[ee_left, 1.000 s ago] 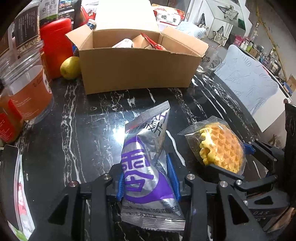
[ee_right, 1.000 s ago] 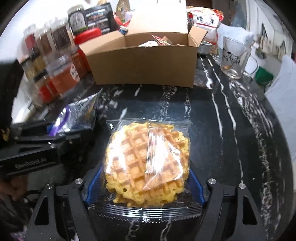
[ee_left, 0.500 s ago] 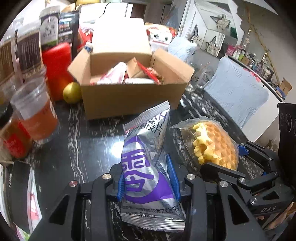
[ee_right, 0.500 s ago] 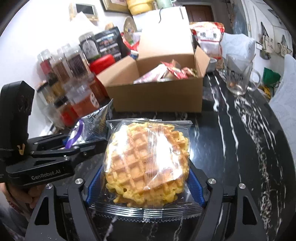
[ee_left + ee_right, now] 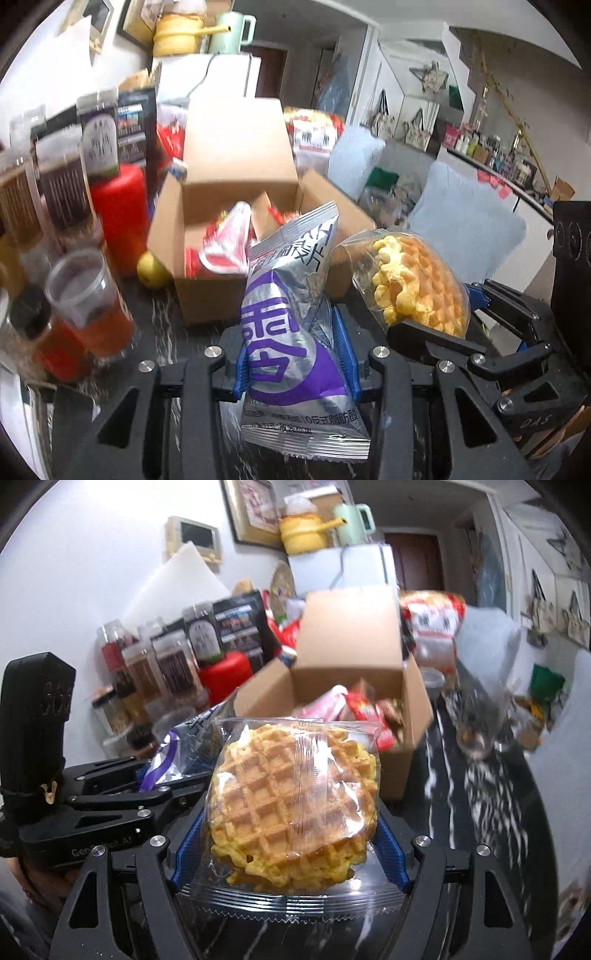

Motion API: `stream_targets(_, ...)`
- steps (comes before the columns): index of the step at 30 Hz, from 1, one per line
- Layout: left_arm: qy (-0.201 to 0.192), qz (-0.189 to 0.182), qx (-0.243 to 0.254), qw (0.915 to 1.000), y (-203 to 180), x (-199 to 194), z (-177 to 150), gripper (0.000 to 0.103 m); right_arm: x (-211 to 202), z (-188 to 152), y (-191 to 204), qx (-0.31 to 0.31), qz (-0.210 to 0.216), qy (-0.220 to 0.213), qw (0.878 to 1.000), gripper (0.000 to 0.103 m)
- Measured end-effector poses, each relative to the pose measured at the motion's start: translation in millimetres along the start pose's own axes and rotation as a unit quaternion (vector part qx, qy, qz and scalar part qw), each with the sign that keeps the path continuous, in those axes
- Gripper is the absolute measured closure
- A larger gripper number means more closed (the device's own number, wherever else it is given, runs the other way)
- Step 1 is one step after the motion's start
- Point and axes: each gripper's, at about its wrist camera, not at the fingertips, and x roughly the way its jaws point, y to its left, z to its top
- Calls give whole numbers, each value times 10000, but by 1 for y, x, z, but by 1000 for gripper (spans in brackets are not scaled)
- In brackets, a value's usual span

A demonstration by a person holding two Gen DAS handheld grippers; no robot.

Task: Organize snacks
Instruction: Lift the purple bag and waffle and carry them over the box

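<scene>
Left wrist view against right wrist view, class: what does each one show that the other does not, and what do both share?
Left wrist view only: a yellow fruit beside the cardboard box.

Right wrist view only: a glass mug on the dark marble table.

Both: the box, the purple-and-silver snack packet in the left claw, and the bagged waffle in the right claw.

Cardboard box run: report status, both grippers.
Left gripper shut on purple snack pouch. Right gripper shut on wrapped waffle. Cardboard box ahead, open, part-filled. Nothing between.

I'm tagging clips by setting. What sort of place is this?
Most likely a lived-in home, kitchen or dining corner: a black marble-look table crowded with pantry jars, a yellow kettle on a small fridge.
</scene>
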Motion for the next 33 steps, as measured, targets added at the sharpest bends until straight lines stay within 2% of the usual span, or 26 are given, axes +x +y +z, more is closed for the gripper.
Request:
stream_targets(5, -355, 61, 15, 9994, 7, -4, 29, 64, 2, 29, 3, -179, 147, -233, 9995, 24)
stream_targets(12, -547, 64, -18, 9985, 18, 7, 63, 64, 16, 71, -3, -340, 149, -509, 9980, 24)
stream_targets(17, -682, 102, -3, 9976, 25, 26, 87, 70, 34, 96, -13, -373, 191, -665, 9969, 24)
stream_targets(20, -506, 143, -96, 9986, 34, 51, 96, 70, 61, 105, -30, -196, 213, -510, 9983, 24)
stream_targets(25, -206, 318, -36, 9993, 40, 79, 91, 70, 91, 99, -49, 25, 292, -225, 9993, 24)
stream_targets(33, -77, 371, -8, 9993, 36, 87, 86, 70, 96, 90, -56, 83, 327, -57, 9994, 24)
